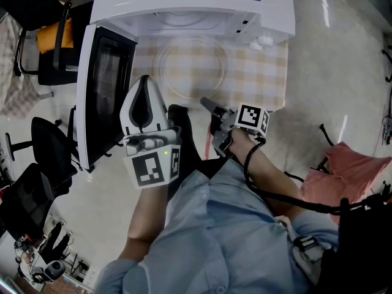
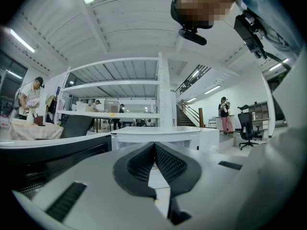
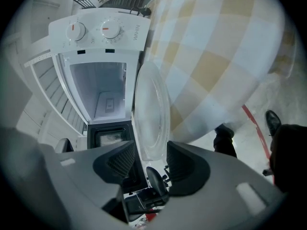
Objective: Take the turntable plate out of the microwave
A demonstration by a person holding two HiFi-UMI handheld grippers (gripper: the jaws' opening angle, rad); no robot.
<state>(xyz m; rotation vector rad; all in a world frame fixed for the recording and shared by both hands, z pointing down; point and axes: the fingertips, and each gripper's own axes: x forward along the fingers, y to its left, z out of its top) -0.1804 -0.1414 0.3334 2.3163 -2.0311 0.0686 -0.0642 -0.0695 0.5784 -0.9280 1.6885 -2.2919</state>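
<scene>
2 grippers are in play, but only 1 has work. My left gripper (image 2: 154, 147) hangs on the near side of the open door (image 1: 104, 90), its jaws pressed together on nothing. Right of it, the turntable plate (image 1: 191, 66) is out of the microwave (image 1: 184, 5), over the checked cloth (image 1: 263, 72) on the tabletop, just in front of the cavity. My right gripper (image 3: 151, 150) has the plate's near rim, its jaws closed to a narrow gap with glass filling it.

The step in hand, as I judge it, is the set-down. I'd lower the near rim until the whole underside rests on the cloth, well back from the tabletop's front edge. Then I'd part the jaws and draw straight back along the plate's plane so nothing drags.

The plate is round, so it has no long axis. Its face looks up, roughly level, with the held rim toward me.
</scene>
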